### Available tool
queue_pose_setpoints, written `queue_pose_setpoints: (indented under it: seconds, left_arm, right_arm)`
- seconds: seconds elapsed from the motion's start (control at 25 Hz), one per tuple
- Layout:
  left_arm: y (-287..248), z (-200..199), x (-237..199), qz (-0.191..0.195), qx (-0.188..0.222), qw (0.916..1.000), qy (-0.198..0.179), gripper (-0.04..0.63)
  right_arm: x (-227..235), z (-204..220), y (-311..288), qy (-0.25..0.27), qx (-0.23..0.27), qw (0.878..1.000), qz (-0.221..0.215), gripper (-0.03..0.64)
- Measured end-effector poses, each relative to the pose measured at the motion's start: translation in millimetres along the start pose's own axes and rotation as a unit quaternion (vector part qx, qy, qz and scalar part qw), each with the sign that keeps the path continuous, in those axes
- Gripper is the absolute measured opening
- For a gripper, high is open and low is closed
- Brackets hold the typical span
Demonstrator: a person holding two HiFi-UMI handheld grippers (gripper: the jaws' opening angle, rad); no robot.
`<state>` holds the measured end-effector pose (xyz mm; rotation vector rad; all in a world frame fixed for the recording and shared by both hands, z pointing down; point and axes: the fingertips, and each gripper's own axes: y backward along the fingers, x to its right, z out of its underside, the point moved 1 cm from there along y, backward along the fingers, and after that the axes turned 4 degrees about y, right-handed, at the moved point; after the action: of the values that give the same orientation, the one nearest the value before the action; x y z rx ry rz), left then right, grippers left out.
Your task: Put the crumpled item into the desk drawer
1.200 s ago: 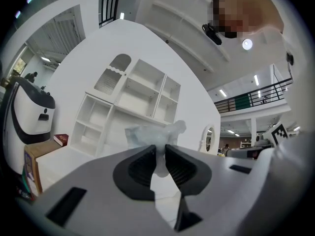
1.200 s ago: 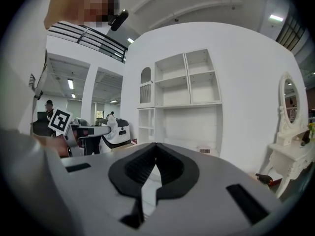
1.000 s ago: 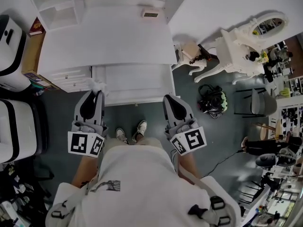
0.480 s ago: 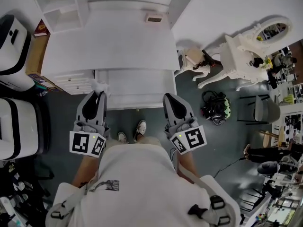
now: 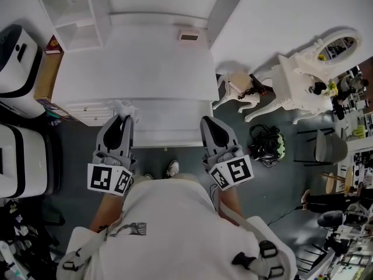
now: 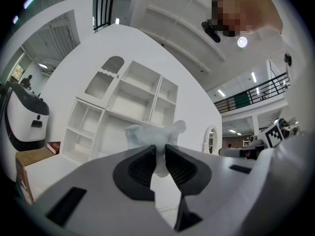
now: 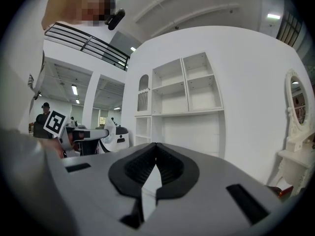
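Observation:
A crumpled white item sticks out of my left gripper, whose jaws are shut on it. In the head view it hangs over the left front corner of the pulled-out white drawer of the white desk. My right gripper is shut with nothing in it, at the drawer's right front corner. Both grippers point at the desk.
A small box lies at the desk's back edge. A white shelf unit stands at the back left and white machines at the left. A small table, a mirrored vanity and a black bag are to the right.
The person has stepped closer to the desk, and their shoes have slipped under their body. Both grippers now reach the drawer's front edge. The grip on the crumpled item is unchanged.

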<state>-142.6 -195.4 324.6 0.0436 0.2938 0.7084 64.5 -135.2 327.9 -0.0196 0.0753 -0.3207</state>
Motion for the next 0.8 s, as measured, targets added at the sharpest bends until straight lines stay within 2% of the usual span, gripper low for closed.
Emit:
queue_pose_setpoints:
  seconds: [0.28, 0.8]
  left_arm:
    - [-25.9, 9.0, 9.1, -0.011, -0.011, 0.9998, -0.010, 0.068]
    - [-67.2, 60.9, 4.9, -0.035, -0.061, 0.9974, -0.015, 0.069]
  right_arm:
    - [27.1, 2.7, -8.1, -0.009, 0.005, 1.000, -0.013, 0.009]
    - [64.7, 30.7, -5.6, -0.034, -0.021, 0.999, -0.016, 0.009]
